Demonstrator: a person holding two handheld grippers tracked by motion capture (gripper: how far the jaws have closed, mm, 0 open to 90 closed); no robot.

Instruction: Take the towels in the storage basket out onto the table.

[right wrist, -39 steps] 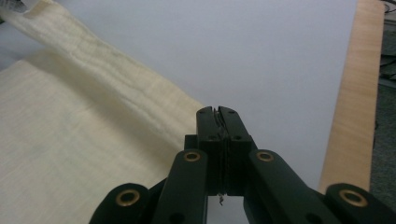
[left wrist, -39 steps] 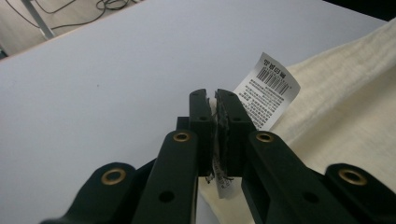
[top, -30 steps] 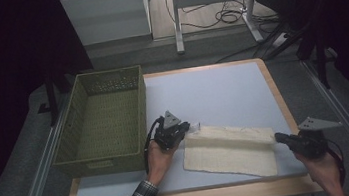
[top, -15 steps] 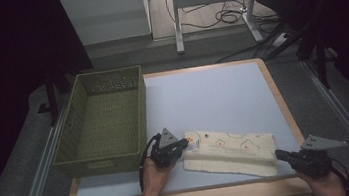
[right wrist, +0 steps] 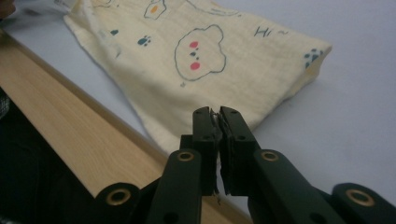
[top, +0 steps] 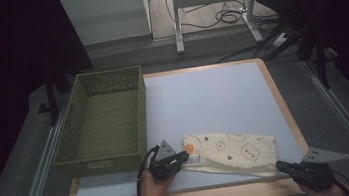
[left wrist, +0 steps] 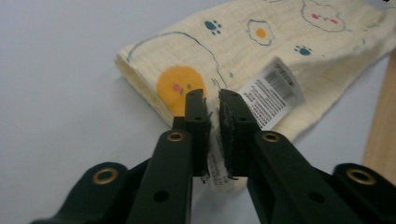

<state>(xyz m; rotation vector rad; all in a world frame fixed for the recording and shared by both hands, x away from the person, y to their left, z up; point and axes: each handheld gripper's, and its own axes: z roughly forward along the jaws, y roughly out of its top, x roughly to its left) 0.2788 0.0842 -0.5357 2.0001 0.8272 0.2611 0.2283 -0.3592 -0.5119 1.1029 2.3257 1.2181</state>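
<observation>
At your far left the green woven basket (top: 102,121) stands on the tabletop (top: 208,99), well apart from the work. Your left tongs (top: 182,158) sit at the left end of the folded cream cloth (top: 232,152), their jaws just eased apart to a narrow gap; the cloth's white label (left wrist: 273,93) lies in that gap, no longer pinched. The cloth lies flat near the tabletop's front edge. Your right tongs (top: 283,167) sit at its right front corner, jaws just opened a sliver, with nothing visibly clamped.
</observation>
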